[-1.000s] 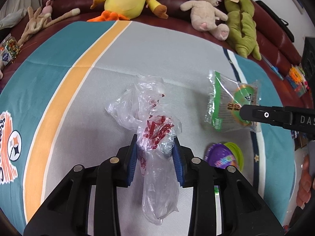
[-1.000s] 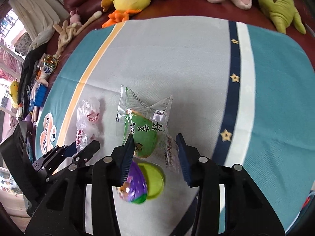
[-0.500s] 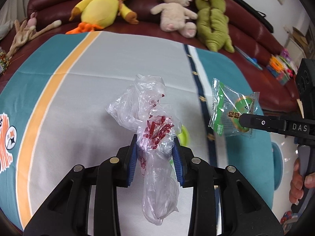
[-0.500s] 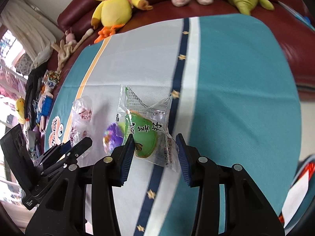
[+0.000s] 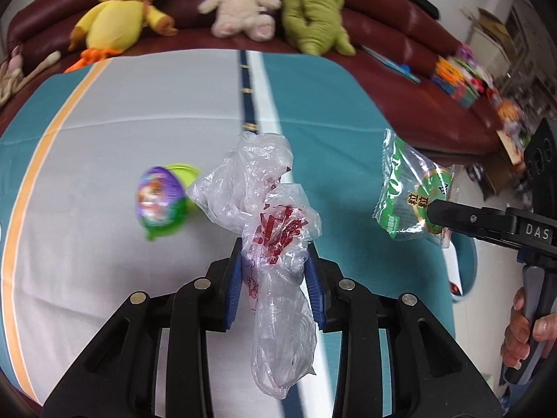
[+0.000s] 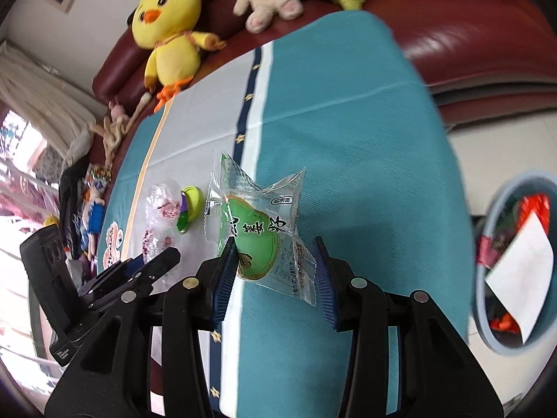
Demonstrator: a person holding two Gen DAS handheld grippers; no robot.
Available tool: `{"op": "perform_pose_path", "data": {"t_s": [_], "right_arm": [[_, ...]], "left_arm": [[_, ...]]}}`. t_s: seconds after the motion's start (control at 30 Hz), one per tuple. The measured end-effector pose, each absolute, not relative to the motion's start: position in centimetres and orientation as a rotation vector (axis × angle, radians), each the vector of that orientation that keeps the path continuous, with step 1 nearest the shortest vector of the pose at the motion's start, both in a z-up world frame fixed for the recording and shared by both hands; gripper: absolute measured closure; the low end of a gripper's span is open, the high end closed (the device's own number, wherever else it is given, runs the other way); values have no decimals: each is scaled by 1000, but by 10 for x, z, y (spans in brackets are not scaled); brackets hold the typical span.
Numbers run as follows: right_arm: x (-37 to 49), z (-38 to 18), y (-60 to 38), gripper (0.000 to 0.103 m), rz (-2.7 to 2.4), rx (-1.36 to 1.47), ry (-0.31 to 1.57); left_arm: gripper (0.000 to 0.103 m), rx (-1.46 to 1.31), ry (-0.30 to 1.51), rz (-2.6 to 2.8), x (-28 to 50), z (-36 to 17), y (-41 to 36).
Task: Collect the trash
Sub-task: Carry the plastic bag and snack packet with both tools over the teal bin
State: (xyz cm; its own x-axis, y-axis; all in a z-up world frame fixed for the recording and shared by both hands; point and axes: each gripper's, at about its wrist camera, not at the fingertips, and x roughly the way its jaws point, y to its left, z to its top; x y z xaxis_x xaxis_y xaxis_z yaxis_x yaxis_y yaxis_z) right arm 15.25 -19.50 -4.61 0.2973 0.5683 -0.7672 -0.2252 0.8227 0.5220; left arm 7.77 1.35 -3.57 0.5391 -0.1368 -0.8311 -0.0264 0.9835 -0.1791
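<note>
Crinkly clear plastic bag pinched in left gripper, green snack wrapper clamped in right gripper — both held above tablecloth. Could slip out en route to bin at near right w/ slick film, thin grip. Purple-green egg toy left behind at far left — easy to miss.

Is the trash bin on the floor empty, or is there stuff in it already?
Not empty. In the right wrist view the blue-rimmed bin beside the table already holds a white paper and some red scraps.

A crumpled clear plastic bag with red print hangs upright, lifted off the bench. Right of it hangs a clear-and-green snack wrapper. A purple-green egg capsule lies left of the bag.
</note>
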Motion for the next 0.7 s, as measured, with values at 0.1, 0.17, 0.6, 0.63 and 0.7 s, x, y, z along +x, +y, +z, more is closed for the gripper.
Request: {"op": "perform_pose_path", "data": {"t_s": [0.1, 0.17, 0.6, 0.63, 0.7], "right_arm": [[140, -44, -230, 62, 511, 393, 1125], [131, -40, -254, 62, 487, 418, 1094], [92, -42, -396, 62, 316, 543, 981], [90, -44, -403, 62, 304, 550, 981], [86, -50, -420, 62, 284, 566, 983]], "left_arm": [[69, -139, 1002, -106, 79, -32, -16], [69, -113, 1001, -135, 82, -30, -35], [69, 33, 1056, -332, 109, -39, -180], [69, 42, 1063, -343, 111, -41, -190], [69, 53, 1078, -366, 115, -46, -206]]}}
